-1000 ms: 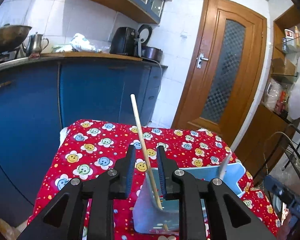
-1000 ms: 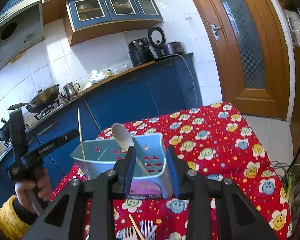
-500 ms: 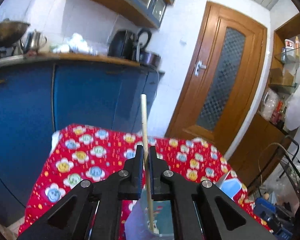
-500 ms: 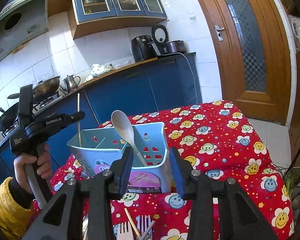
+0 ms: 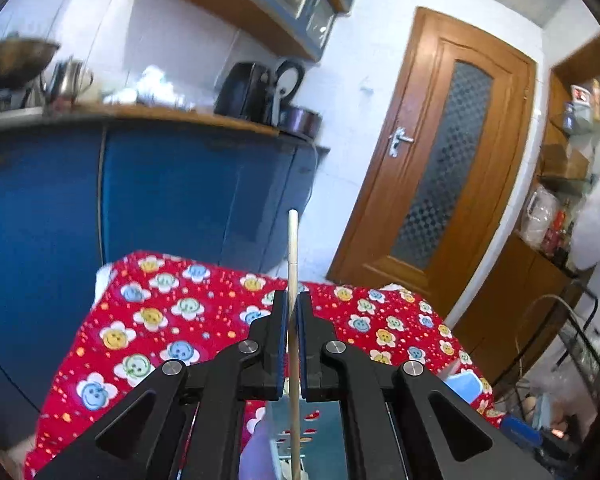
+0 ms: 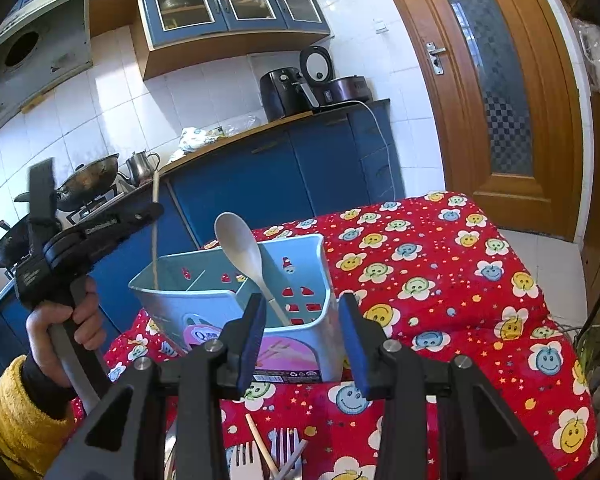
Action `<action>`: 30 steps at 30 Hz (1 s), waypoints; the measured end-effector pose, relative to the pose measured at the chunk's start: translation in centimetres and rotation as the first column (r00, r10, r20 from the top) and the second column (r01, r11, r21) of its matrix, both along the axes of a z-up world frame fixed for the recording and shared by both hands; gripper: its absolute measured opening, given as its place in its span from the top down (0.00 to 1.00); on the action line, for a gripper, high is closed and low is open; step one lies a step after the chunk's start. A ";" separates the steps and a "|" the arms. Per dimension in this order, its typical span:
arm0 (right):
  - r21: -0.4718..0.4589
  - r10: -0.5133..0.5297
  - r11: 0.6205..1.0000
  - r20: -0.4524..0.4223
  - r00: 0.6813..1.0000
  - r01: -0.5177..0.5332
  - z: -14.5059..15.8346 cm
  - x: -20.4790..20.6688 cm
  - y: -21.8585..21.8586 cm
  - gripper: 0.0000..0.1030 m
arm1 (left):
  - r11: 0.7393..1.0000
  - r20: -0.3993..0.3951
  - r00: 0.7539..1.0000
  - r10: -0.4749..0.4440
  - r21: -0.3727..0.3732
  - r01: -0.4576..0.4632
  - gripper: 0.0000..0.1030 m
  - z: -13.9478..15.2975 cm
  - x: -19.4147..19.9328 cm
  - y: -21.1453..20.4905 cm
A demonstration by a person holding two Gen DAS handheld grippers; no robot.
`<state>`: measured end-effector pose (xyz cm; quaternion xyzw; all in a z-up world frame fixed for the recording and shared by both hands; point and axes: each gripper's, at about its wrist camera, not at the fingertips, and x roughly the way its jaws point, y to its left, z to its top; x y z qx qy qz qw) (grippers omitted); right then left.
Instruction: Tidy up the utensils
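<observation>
Chopstick (image 5: pixel 292 280) stands upright, clamped in left tongs (image 5: pixel 291 312), apparently over holder (image 6: pixel 236 280); right tongs (image 6: pixel 302 316) apart.

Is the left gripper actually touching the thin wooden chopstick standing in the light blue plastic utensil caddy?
Touching. In the left wrist view, the left gripper has its two blue-padded jaws pressed against the thin wooden chopstick, no gap visible either side.
</observation>
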<state>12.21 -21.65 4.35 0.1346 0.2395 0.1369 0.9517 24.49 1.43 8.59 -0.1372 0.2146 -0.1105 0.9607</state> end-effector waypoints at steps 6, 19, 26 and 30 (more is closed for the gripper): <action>-0.006 0.004 1.000 0.010 1.000 -0.004 -0.1 -0.1 0.0 0.60 | 0.999 0.040 0.999 0.021 -0.049 -0.019 0.96 0.6 0.0 0.6; 0.006 0.017 1.000 0.010 1.000 -0.017 -0.4 -0.1 0.1 0.60 | 0.985 0.239 0.966 0.093 0.118 -0.124 0.96 0.2 -3.7 -2.2; 0.019 0.017 1.000 0.012 1.000 -0.017 -0.5 -0.1 -0.1 0.60 | 0.987 0.191 0.978 0.079 0.120 -0.103 0.95 -1.5 -4.7 -1.7; 0.033 0.015 0.999 0.010 1.000 -0.016 -0.4 -0.2 -0.3 0.60 | 0.991 0.137 0.990 0.036 0.126 -0.053 0.95 -1.7 -5.4 -1.5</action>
